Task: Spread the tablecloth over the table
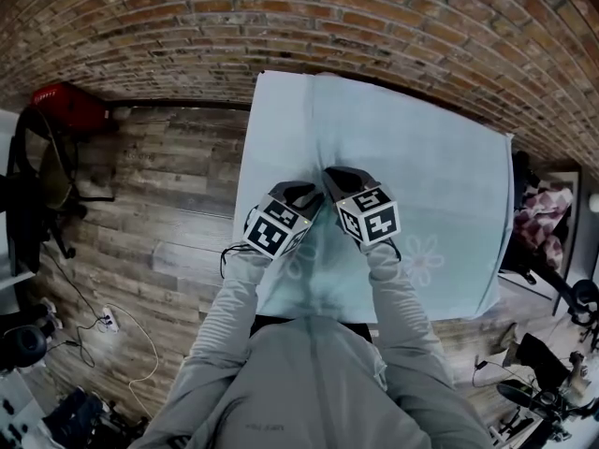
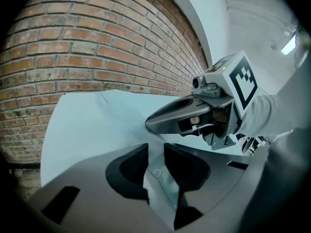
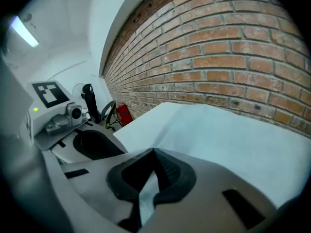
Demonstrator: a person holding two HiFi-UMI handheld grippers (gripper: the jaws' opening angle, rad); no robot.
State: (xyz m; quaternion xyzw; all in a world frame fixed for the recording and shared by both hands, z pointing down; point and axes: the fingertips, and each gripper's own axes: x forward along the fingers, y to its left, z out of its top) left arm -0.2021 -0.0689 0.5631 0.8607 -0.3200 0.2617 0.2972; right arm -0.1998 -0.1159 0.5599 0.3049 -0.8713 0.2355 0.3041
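Observation:
A pale blue tablecloth (image 1: 393, 148) with a faint flower print lies spread over the table by the brick wall. Both grippers are side by side over its near middle. My left gripper (image 1: 301, 193) has its jaws a little apart, and a raised fold of the cloth (image 2: 87, 125) runs up between them (image 2: 155, 149) without being clearly pressed. My right gripper (image 1: 335, 172) is shut, with a sliver of cloth (image 3: 228, 130) pinched between its pads (image 3: 154, 152). In the left gripper view the right gripper (image 2: 150, 123) has its tip down on the same crease.
The brick wall (image 1: 281, 26) runs along the table's far edge. Wooden floor (image 1: 159, 204) lies to the left, with a red object (image 1: 70, 106), a dark chair (image 1: 42, 185) and cables (image 1: 108, 321). Clutter (image 1: 543, 213) stands at the right.

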